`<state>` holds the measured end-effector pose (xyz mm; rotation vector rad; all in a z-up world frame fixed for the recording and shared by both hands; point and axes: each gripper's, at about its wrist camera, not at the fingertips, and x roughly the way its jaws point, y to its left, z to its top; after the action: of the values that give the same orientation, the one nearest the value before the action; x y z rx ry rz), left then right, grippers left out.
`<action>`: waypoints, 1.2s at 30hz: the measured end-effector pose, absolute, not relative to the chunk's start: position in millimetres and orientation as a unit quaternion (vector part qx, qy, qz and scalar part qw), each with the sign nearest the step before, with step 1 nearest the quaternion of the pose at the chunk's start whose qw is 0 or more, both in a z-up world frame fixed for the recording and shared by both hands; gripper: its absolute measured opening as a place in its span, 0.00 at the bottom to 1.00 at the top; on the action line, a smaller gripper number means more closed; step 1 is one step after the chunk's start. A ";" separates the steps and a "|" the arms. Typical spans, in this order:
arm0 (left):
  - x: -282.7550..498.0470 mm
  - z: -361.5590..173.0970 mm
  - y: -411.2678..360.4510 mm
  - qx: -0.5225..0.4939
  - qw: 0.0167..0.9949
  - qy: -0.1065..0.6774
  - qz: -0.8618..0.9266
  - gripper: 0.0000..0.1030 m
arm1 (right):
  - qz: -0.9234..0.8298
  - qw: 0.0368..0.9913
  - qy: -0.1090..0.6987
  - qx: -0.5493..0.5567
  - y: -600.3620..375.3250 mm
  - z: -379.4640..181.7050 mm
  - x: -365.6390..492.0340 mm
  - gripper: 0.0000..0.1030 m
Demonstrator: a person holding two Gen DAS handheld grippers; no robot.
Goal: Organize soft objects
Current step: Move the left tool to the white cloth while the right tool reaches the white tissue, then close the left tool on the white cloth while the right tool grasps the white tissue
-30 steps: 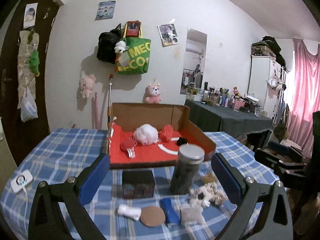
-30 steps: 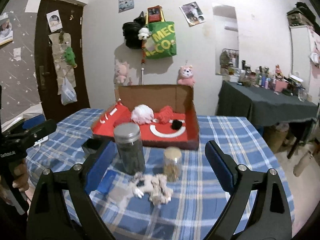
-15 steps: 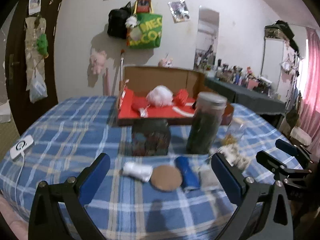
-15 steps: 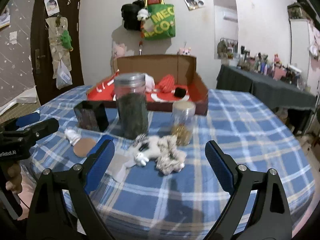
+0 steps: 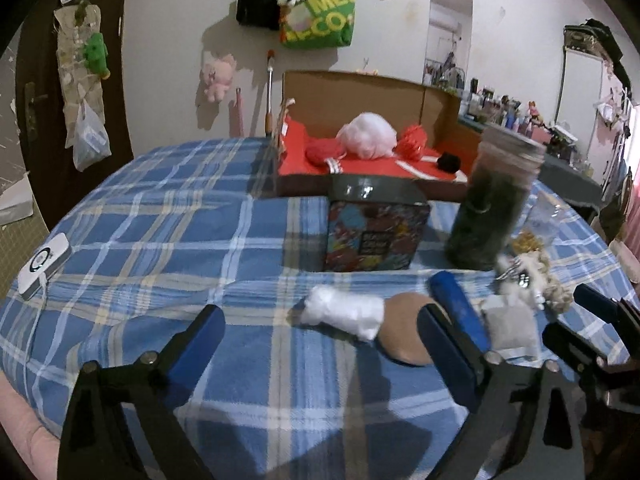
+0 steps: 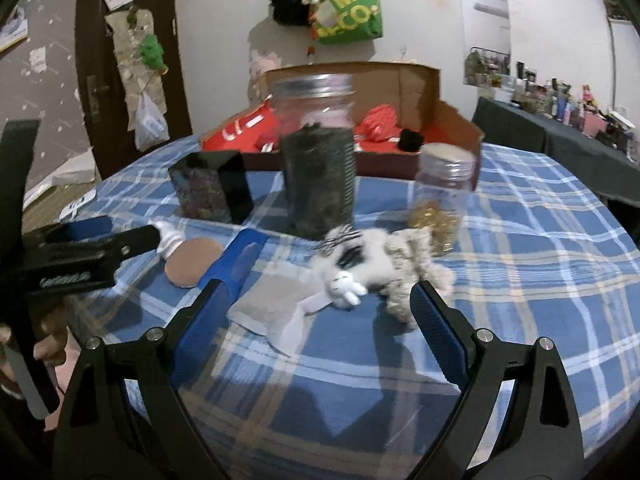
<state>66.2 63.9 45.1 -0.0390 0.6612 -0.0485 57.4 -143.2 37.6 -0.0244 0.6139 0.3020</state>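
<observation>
Soft objects lie on the blue plaid table. A white rolled cloth (image 5: 342, 312) and a tan round puff (image 5: 406, 334) lie just ahead of my open, empty left gripper (image 5: 320, 344). A white plush bunny (image 6: 352, 268), a beige knitted piece (image 6: 416, 268) and a grey cloth pouch (image 6: 276, 300) lie just ahead of my open, empty right gripper (image 6: 316, 312). A cardboard box with a red lining (image 5: 376, 168) at the back holds a white fluffy ball (image 5: 368, 140), red soft items and a black pom-pom.
A dark jar with a metal lid (image 6: 318, 160), a small jar of golden bits (image 6: 442, 200), a colourful tin box (image 5: 376, 228) and a blue flat object (image 5: 460, 308) stand among the soft things. A white device (image 5: 42, 260) lies at the table's left edge.
Both grippers have dropped lower and moved closer to the objects at the table's front. Both stay open and empty.
</observation>
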 end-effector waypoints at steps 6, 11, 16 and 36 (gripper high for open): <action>84.7 34.9 65.2 -0.011 0.937 0.348 -0.027 0.77 | 0.163 0.933 0.319 -0.031 -126.7 23.7 67.1 0.75; 92.4 25.6 67.2 -0.023 0.927 0.371 -0.050 0.37 | 0.178 0.928 0.324 -0.037 -122.7 16.2 68.3 0.34; 82.7 28.7 62.2 -0.019 0.927 0.369 -0.065 0.14 | 0.202 0.926 0.314 -0.046 -118.6 19.0 61.8 0.12; 52.4 60.4 22.0 -0.036 0.923 0.344 -0.172 0.09 | 0.198 0.938 0.284 0.002 -158.1 50.6 52.1 0.08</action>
<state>52.4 22.0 60.4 -0.0737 0.7053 -0.3532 52.1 -158.1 50.6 0.0043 0.5808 0.4040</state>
